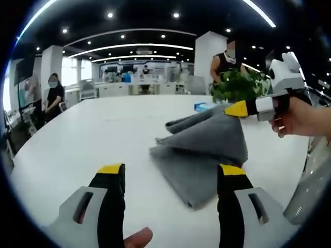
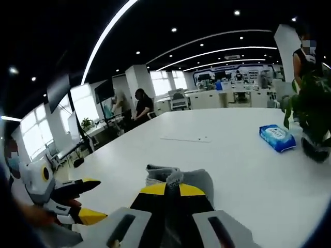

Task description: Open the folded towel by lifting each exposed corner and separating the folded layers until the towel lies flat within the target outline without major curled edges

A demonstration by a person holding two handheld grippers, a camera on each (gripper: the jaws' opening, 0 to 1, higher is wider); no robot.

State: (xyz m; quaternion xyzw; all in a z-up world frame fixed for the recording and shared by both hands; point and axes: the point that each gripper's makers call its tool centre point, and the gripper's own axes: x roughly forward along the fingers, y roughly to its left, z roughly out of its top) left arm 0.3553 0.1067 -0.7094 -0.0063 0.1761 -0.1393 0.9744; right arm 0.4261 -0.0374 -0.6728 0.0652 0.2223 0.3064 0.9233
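Grey towel [image 1: 204,155] lies on the white table [image 1: 93,134], one corner pinched and lifted by the right gripper [image 2: 173,190]; the left gripper [image 1: 170,173] hovers nearby, jaws wide.

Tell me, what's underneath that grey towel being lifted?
Beneath the raised part of the grey towel lie more of its own folded layers, resting on the white table. The right tongs pinch its upper corner. Anything beneath the bottom layer is covered.
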